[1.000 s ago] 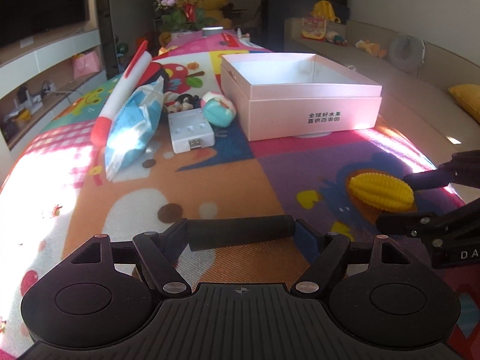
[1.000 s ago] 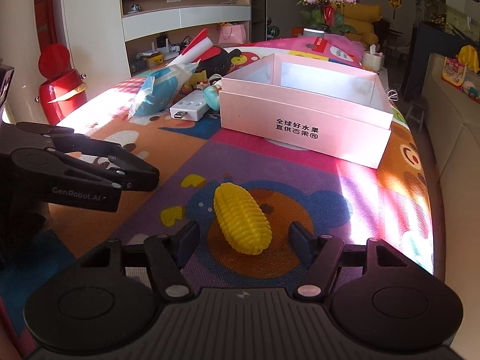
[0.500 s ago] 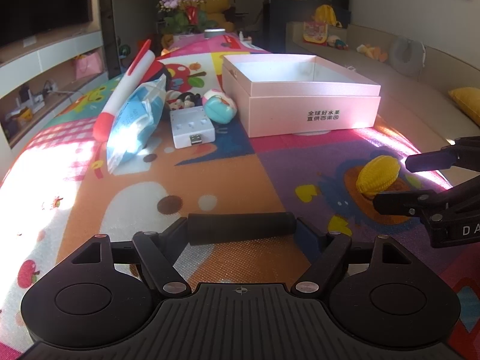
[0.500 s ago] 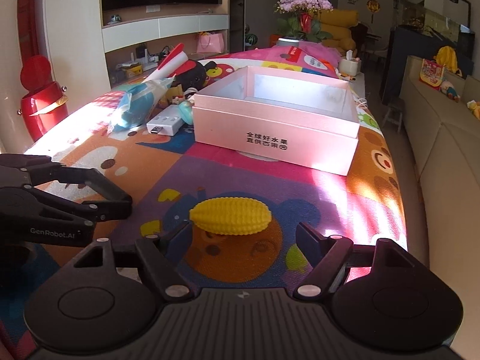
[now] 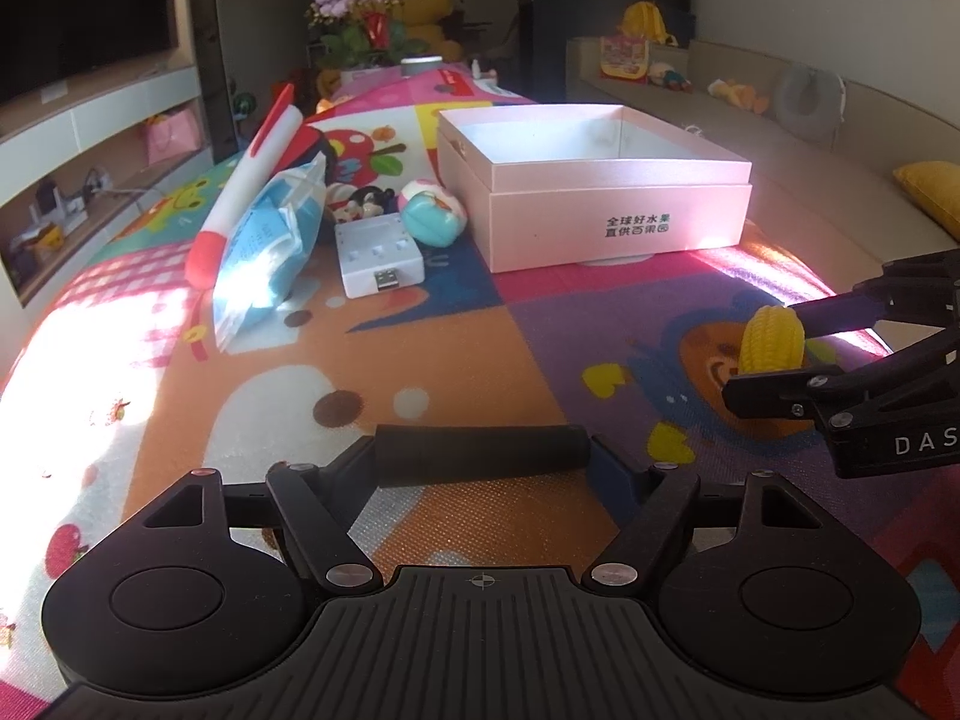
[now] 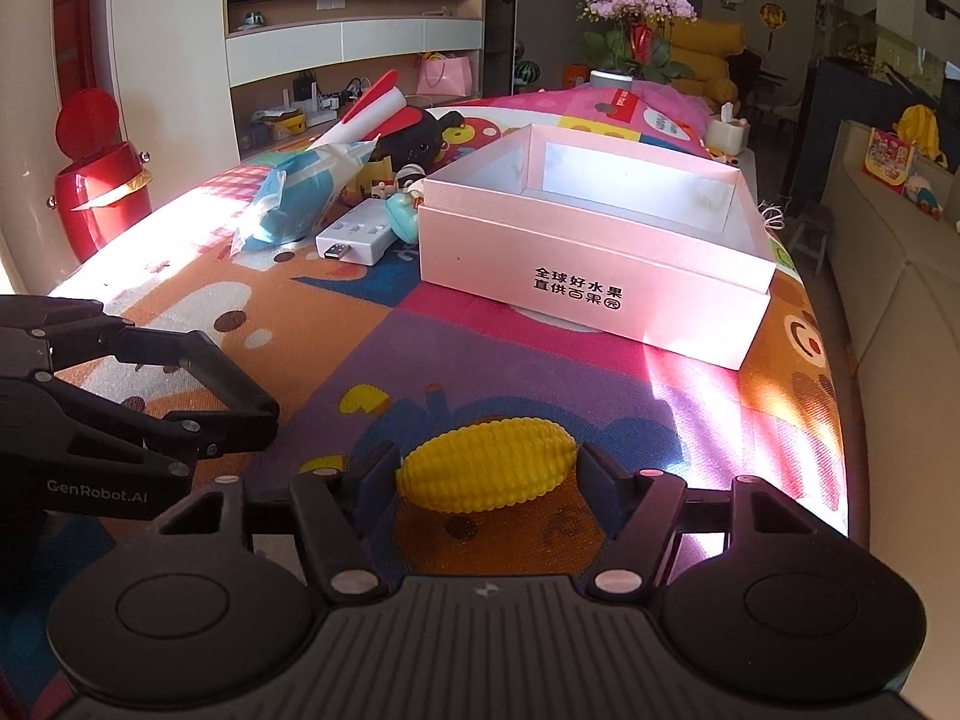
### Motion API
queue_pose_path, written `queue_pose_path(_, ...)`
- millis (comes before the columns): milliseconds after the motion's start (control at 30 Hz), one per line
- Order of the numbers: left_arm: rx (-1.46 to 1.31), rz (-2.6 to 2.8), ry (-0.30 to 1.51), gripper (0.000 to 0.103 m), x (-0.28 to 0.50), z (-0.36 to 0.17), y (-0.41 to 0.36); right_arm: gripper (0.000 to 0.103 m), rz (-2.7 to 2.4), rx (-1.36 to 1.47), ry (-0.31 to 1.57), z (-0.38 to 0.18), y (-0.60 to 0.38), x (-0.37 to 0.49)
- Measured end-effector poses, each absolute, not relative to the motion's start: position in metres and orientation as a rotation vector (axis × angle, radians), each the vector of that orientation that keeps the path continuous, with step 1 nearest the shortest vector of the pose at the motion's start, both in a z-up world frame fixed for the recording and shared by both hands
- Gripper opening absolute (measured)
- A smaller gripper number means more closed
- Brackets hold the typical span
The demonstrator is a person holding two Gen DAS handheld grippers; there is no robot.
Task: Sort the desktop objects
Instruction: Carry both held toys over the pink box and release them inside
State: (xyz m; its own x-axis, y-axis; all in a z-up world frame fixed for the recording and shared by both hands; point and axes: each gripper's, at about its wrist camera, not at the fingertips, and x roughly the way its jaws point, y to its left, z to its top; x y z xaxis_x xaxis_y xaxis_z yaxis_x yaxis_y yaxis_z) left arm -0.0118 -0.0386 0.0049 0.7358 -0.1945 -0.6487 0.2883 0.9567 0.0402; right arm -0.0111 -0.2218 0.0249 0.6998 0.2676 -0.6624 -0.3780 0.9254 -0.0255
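**Corn clamped in your right gripper, black roll in your left**

Hard to read: the pile behind the white USB box (image 5: 378,255) is a jumble. A blue packet (image 5: 270,234) leans on a red-and-white tube (image 5: 252,177), and the small figures behind them are too tangled to name. Your right gripper's body is cut off at the frame edge in the left wrist view.

Your right gripper (image 6: 486,468) points downward over the cartoon mat (image 5: 420,348). Its jaws have just been closing and now press both ends of the yellow corn toy (image 6: 486,468), held crosswise.

Your left gripper (image 5: 480,456) tilts down the same way, jaws set wide and clamped on the ends of a black cylinder (image 5: 480,455), low over the mat.

The pink open box (image 6: 600,276) sits beyond both, empty as far as its visible interior shows.
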Motion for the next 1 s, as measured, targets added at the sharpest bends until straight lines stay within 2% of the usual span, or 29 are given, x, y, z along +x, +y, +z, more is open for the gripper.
queue_pose_path(167,0.172,-0.339,0.654,0.08,-0.019,0.023,-0.046,0.065,0.424,-0.196,0.715,0.043,-0.234,-0.031)
queue_pose_path(300,0.228,-0.376,0.479,0.08,-0.007,0.065,-0.063,0.065,0.41,-0.208,0.599,0.08,-0.249,-0.038)
queue_pose_path(433,0.221,-0.367,0.27,0.08,0.028,0.106,-0.087,0.065,0.333,-0.13,0.417,0.147,-0.273,-0.005)
queue_pose_path(467,0.197,-0.363,0.217,0.085,0.041,0.114,-0.094,0.065,0.319,-0.109,0.377,0.161,-0.277,0.008)
queue_pose_path(500,0.19,-0.351,0.193,0.097,0.054,0.119,-0.098,0.066,0.308,-0.082,0.356,0.172,-0.28,0.021)
queue_pose_path(567,0.188,-0.305,0.21,0.098,0.073,0.122,-0.101,0.075,0.286,0.008,0.366,0.192,-0.289,0.06)
queue_pose_path(700,0.146,-0.273,0.319,0.102,0.068,0.099,-0.067,0.075,0.218,0.085,0.377,0.196,-0.299,0.096)
queue_pose_path(800,0.144,-0.192,0.403,0.103,0.057,0.066,-0.039,0.083,0.199,0.043,0.384,0.174,-0.3,0.093)
queue_pose_path(900,0.05,-0.135,0.507,0.103,0.055,0.038,-0.011,0.084,0.165,-0.002,0.447,0.138,-0.293,0.09)
queue_pose_path(1000,-0.034,-0.106,0.537,0.103,0.054,0.018,0.011,0.084,0.169,-0.003,0.526,0.1,-0.281,0.079)
